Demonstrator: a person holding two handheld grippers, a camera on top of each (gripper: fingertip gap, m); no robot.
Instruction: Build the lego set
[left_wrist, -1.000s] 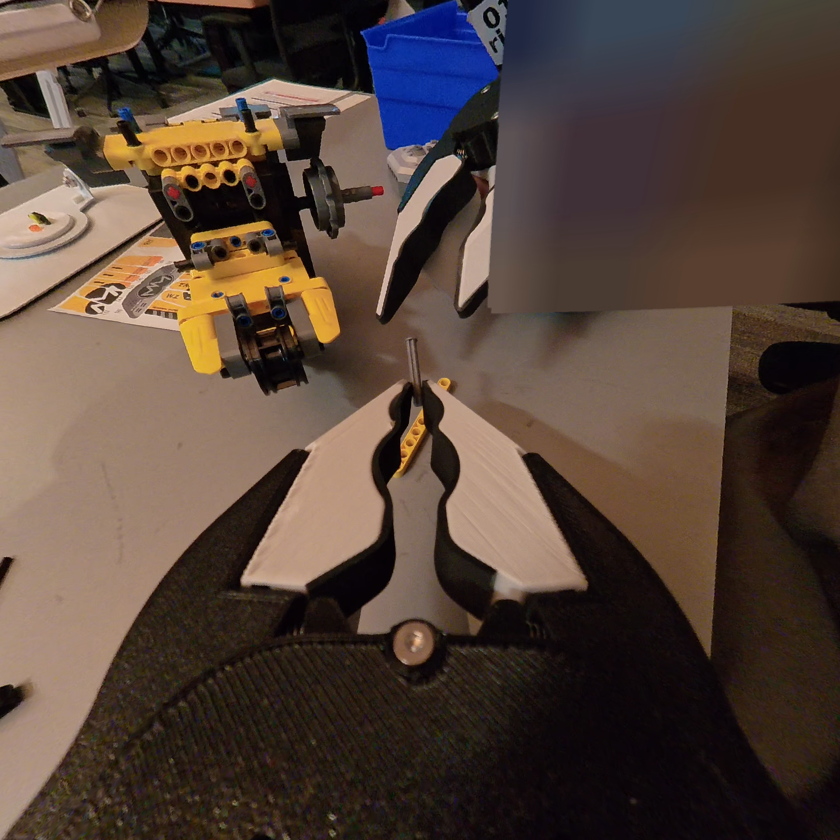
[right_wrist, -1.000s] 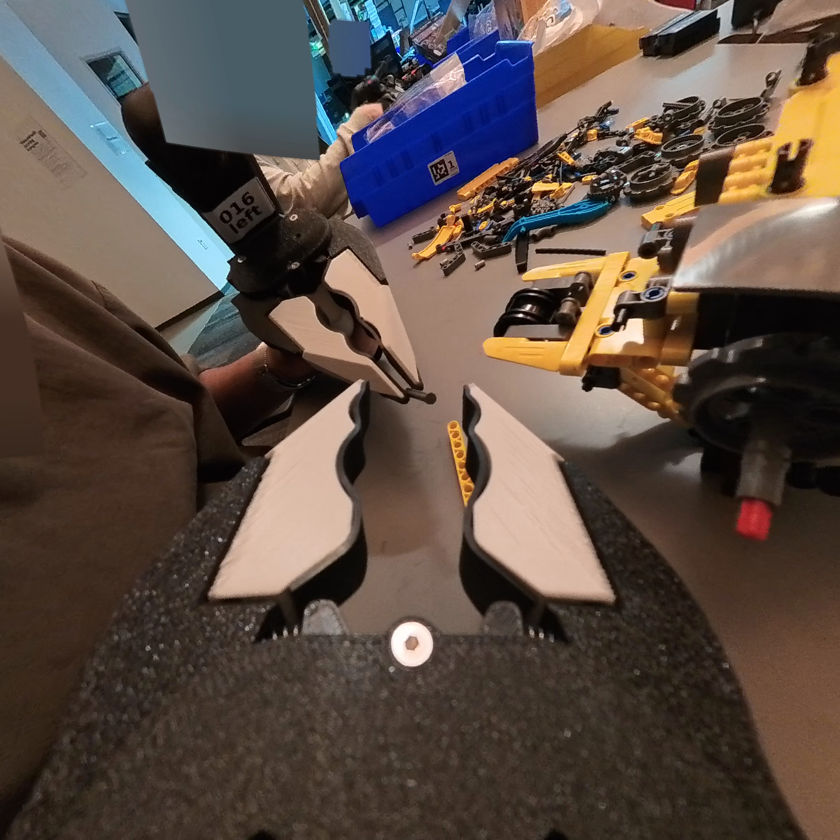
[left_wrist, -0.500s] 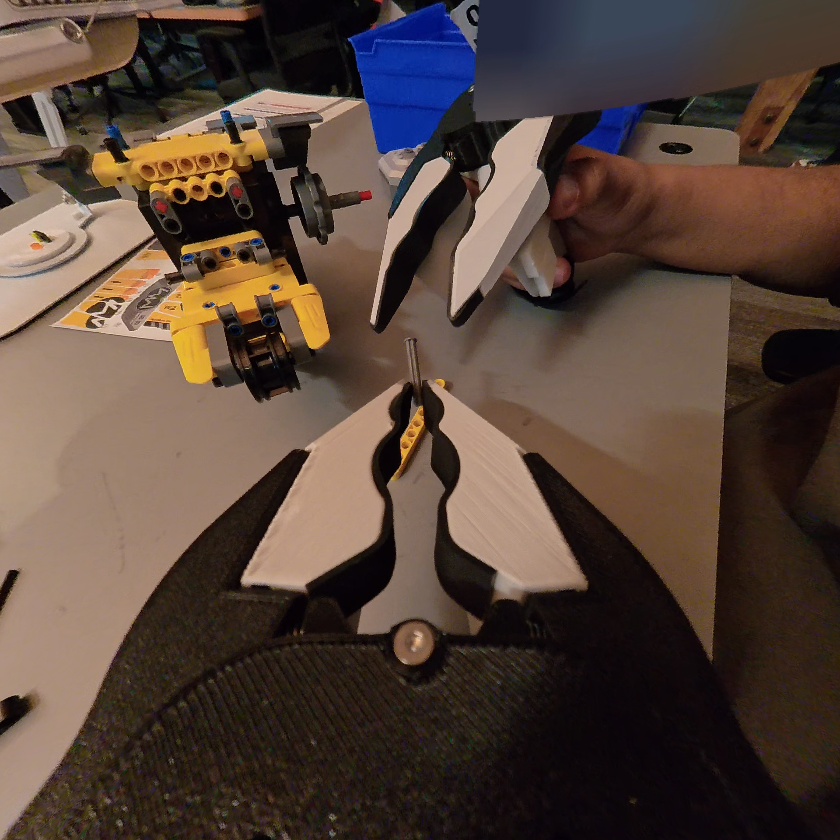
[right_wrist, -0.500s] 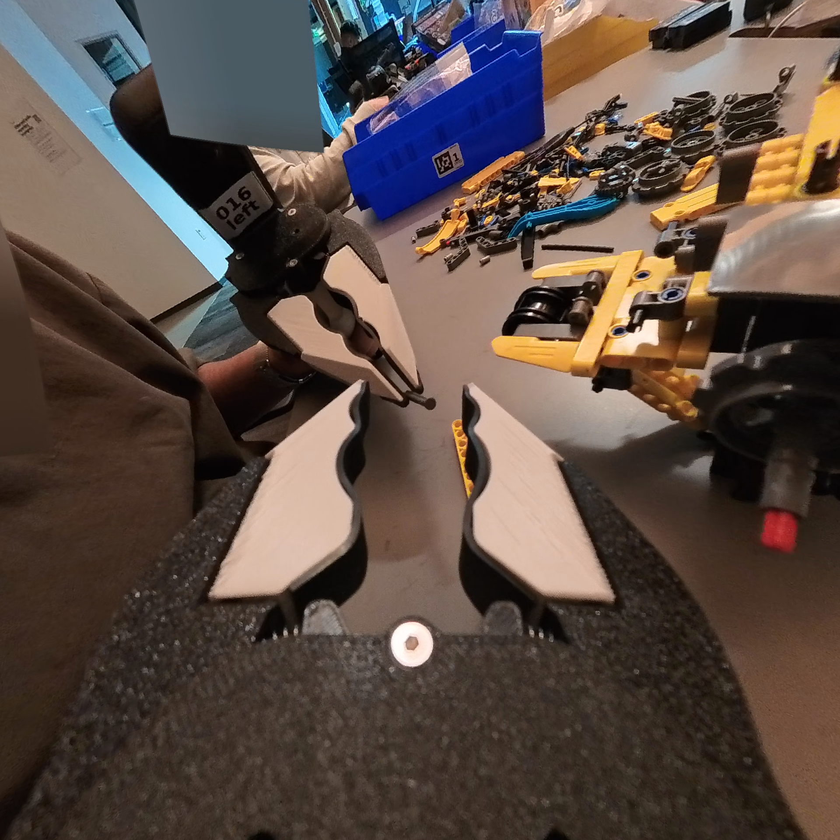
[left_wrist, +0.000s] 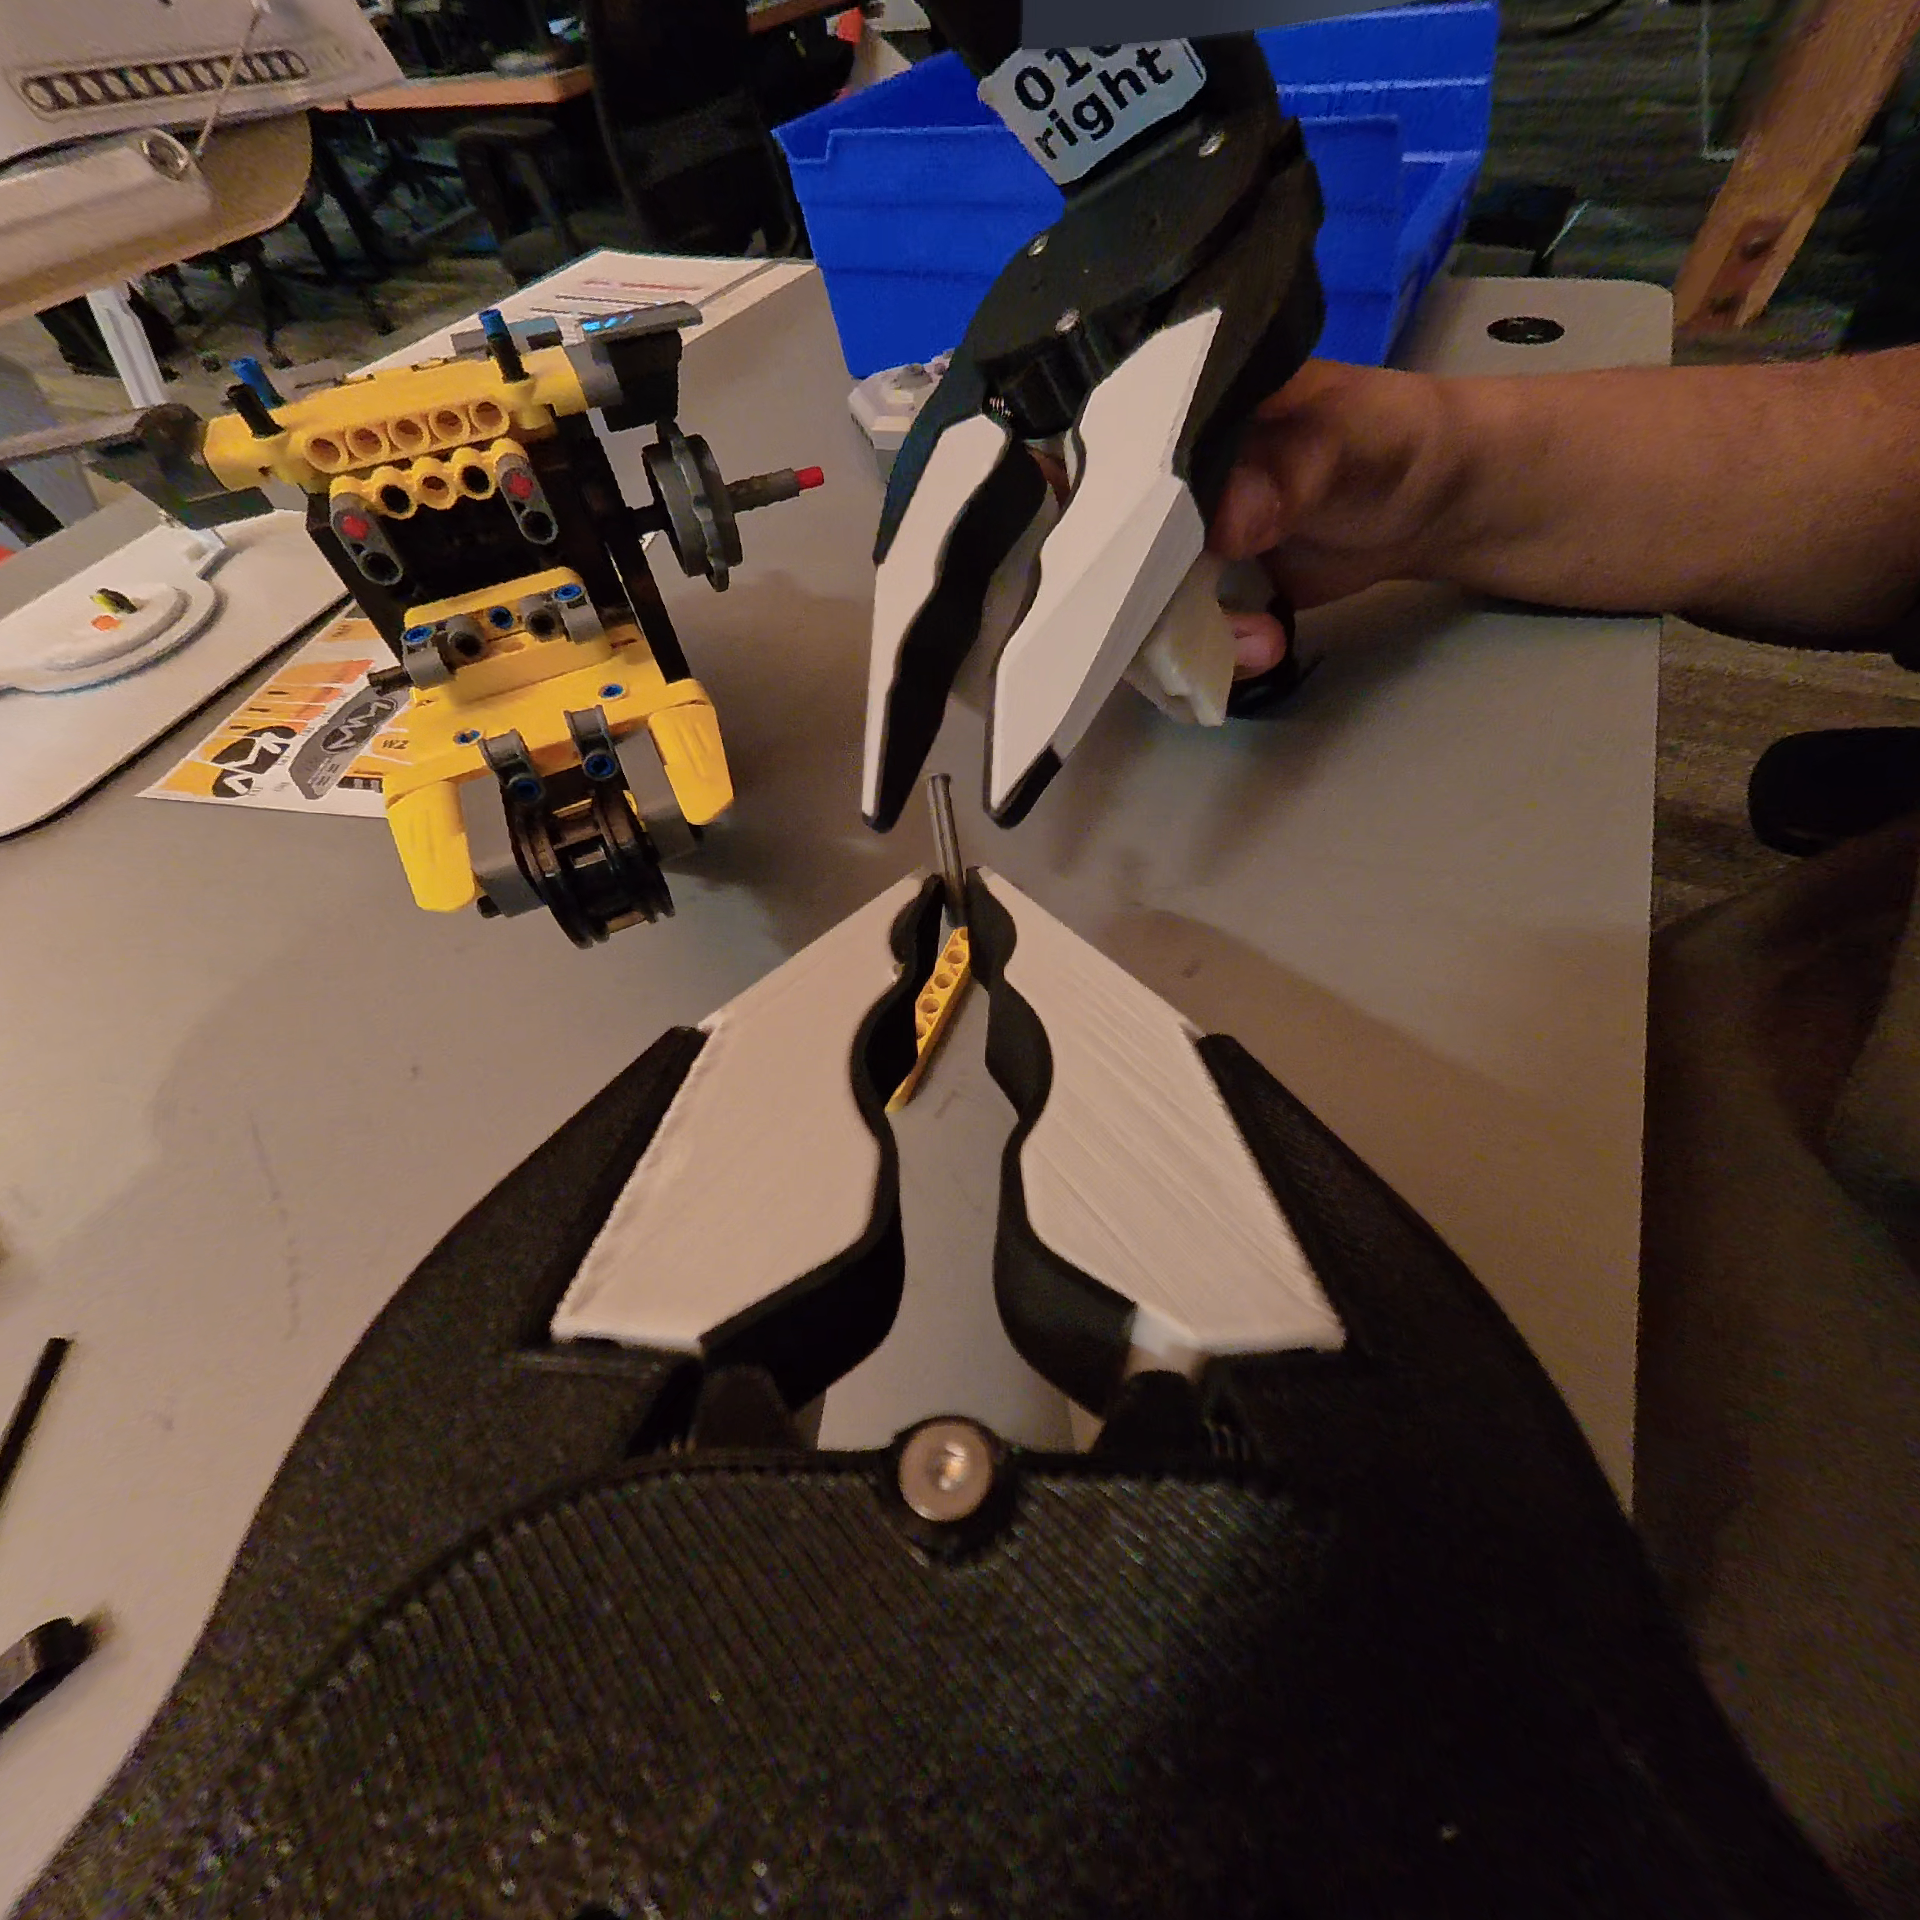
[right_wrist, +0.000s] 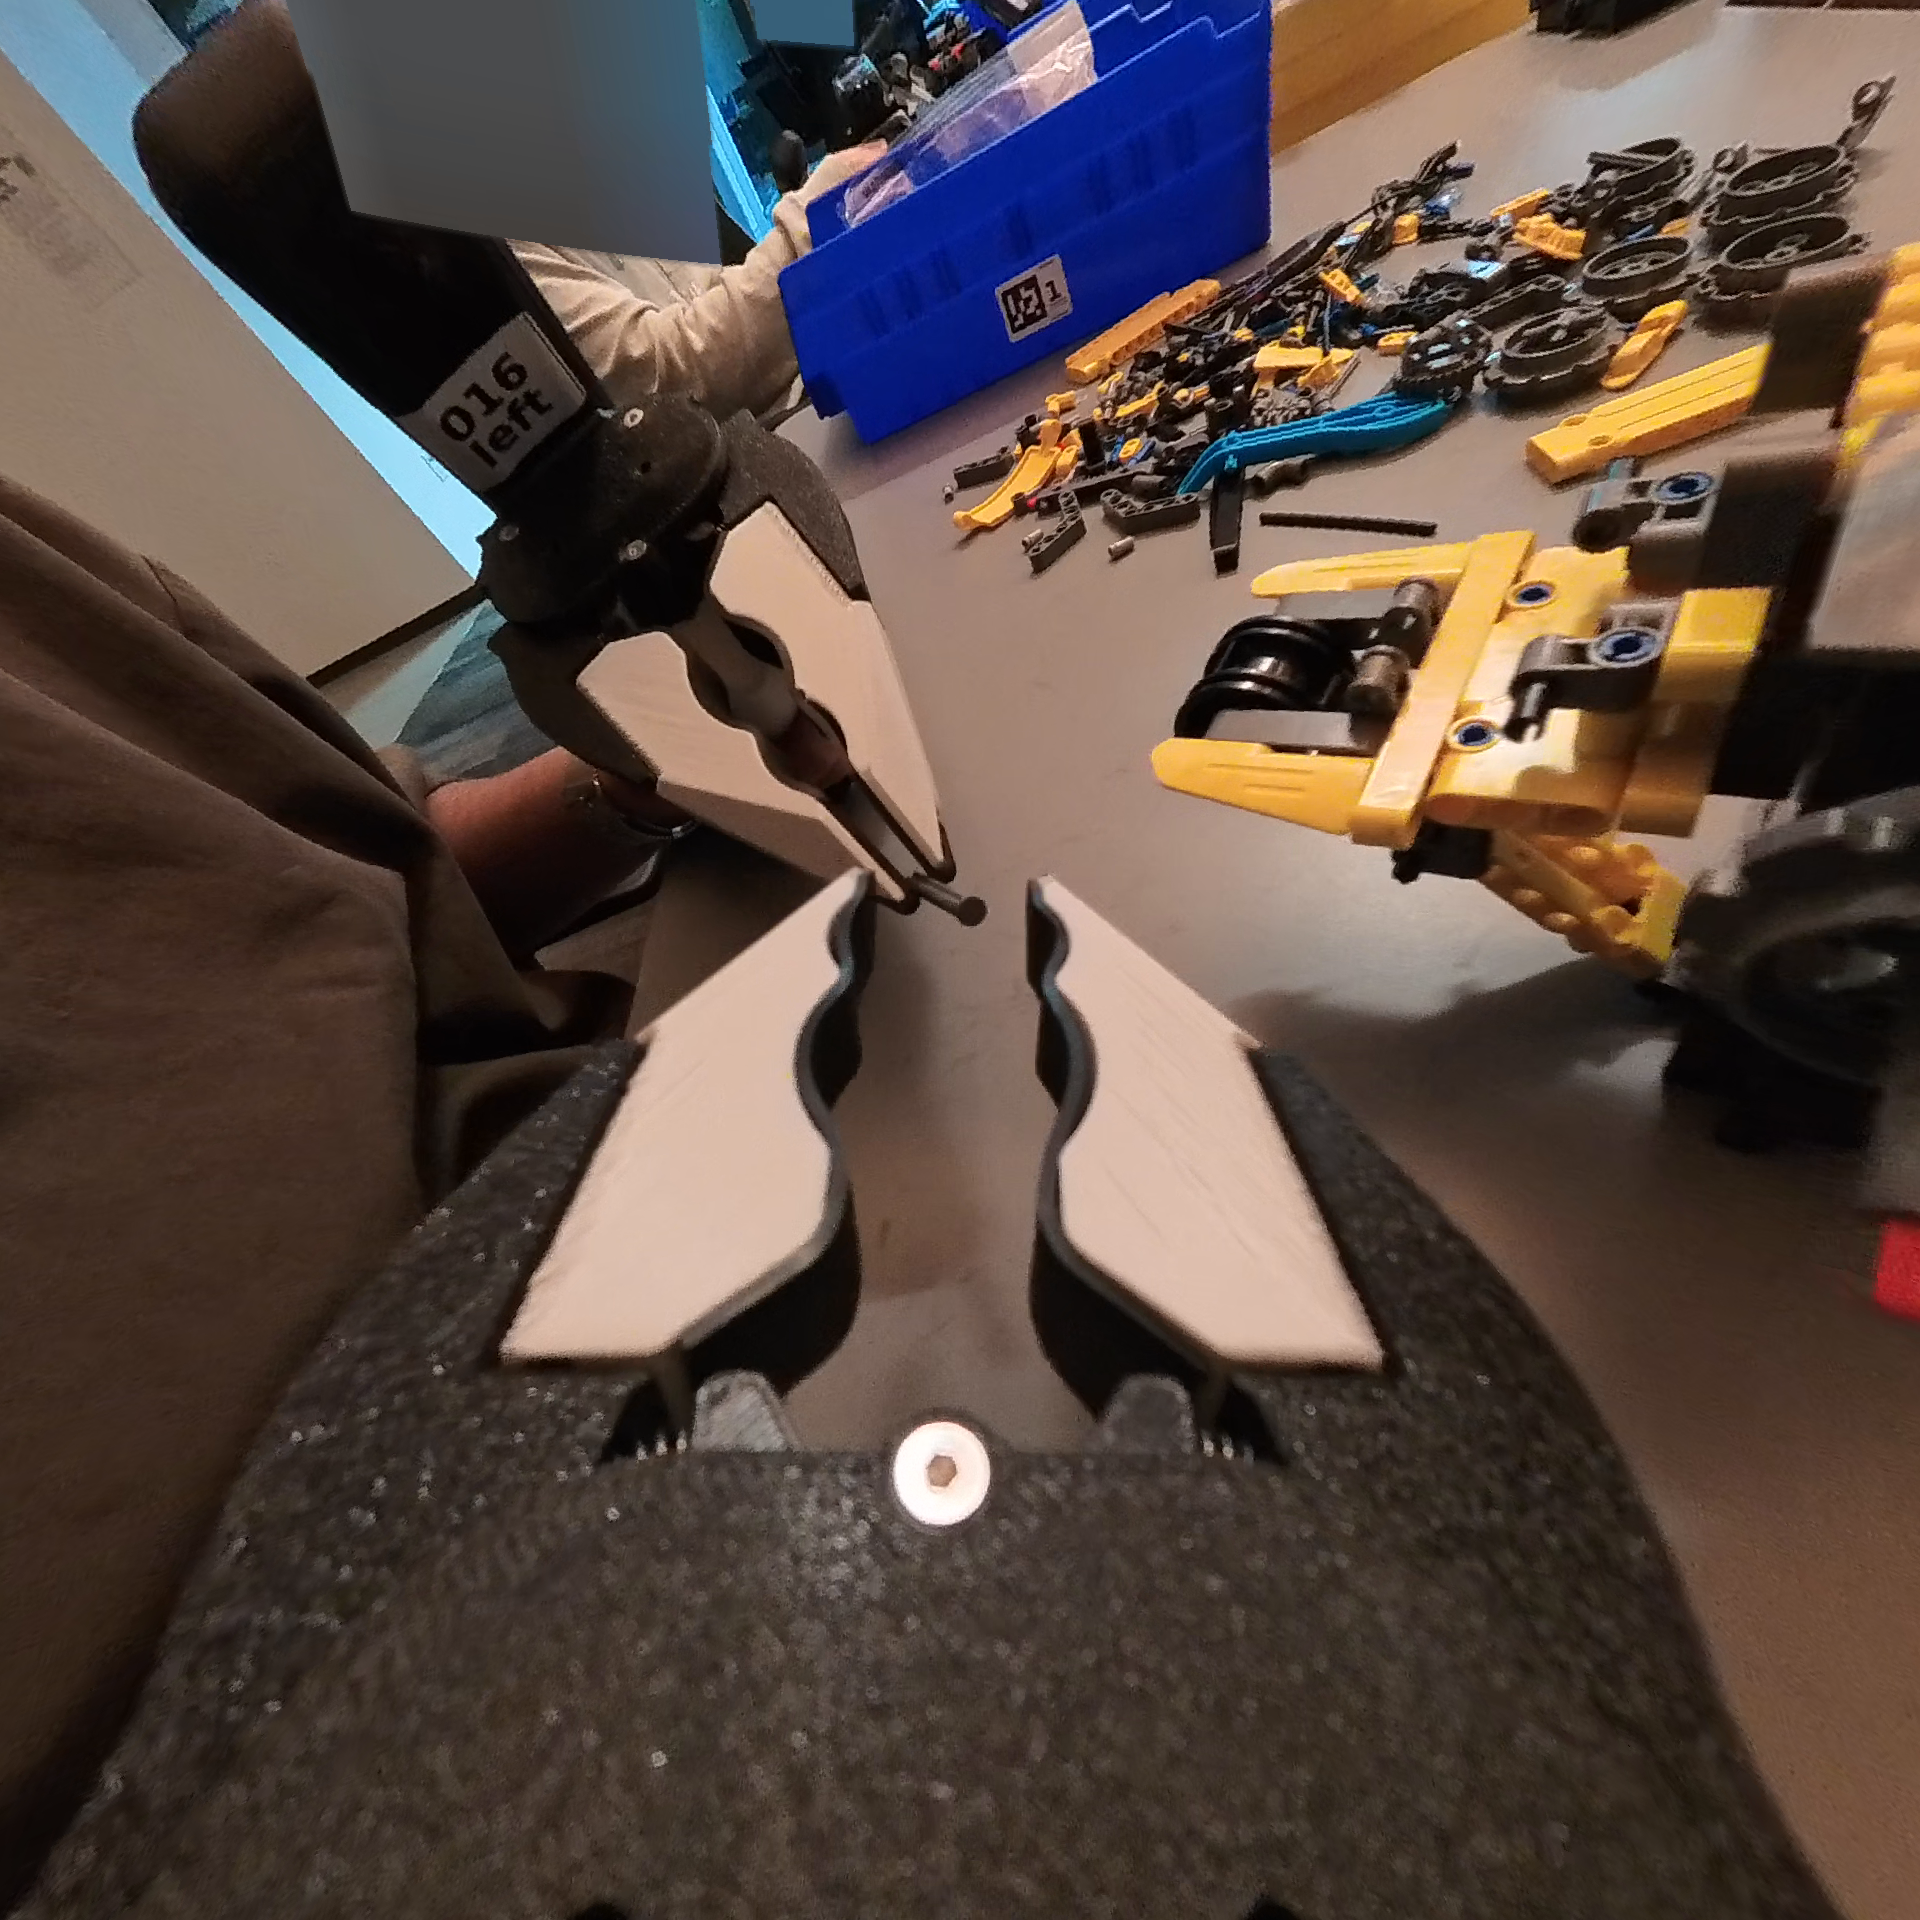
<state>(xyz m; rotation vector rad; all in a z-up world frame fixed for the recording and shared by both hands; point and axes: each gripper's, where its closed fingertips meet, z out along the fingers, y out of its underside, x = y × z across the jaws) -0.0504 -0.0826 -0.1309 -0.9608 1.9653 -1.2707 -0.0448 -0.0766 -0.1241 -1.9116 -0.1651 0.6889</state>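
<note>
The lower end of the dark axle (left_wrist: 943, 829) vanishes between the closed tips of the left hand-held gripper (left_wrist: 948, 888), and the yellow beam (left_wrist: 940, 992) beneath is partly covered by its fingers (left_wrist: 769, 1122). In the right wrist view the yellow model (right_wrist: 1621, 707) runs off the right edge. The heap of loose parts (right_wrist: 1351, 384) is too small to sort out. Black bits (left_wrist: 36, 1652) at the left edge of the surface (left_wrist: 260, 1039) are blurred and cut off.
</note>
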